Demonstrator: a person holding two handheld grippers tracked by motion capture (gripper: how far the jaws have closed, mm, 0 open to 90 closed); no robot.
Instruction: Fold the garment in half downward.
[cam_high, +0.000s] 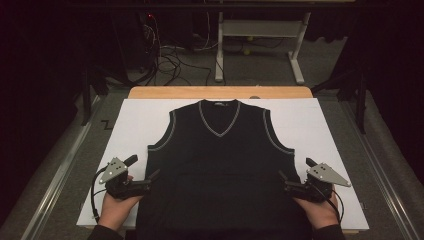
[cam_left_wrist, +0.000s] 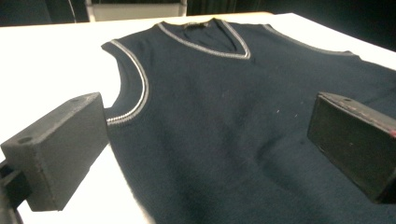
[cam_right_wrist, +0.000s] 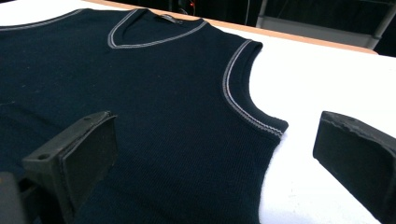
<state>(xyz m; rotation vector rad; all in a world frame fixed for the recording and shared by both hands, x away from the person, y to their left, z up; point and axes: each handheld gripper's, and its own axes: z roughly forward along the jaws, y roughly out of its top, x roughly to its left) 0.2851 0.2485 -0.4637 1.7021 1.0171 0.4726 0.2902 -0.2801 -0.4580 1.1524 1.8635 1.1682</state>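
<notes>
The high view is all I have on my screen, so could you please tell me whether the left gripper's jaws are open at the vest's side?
Observer: Yes. In the left gripper view the left gripper is wide open, with the vest edge between its jaws.
Operator: Thank you. Is the right one the same?
Observer: The right gripper is open too, straddling the vest's other side edge below the armhole trim.
Operator: Does either pinch cloth yet?
Observer: No; both pairs of jaws stand well apart, and the knit between them lies flat on the white sheet.
</notes>
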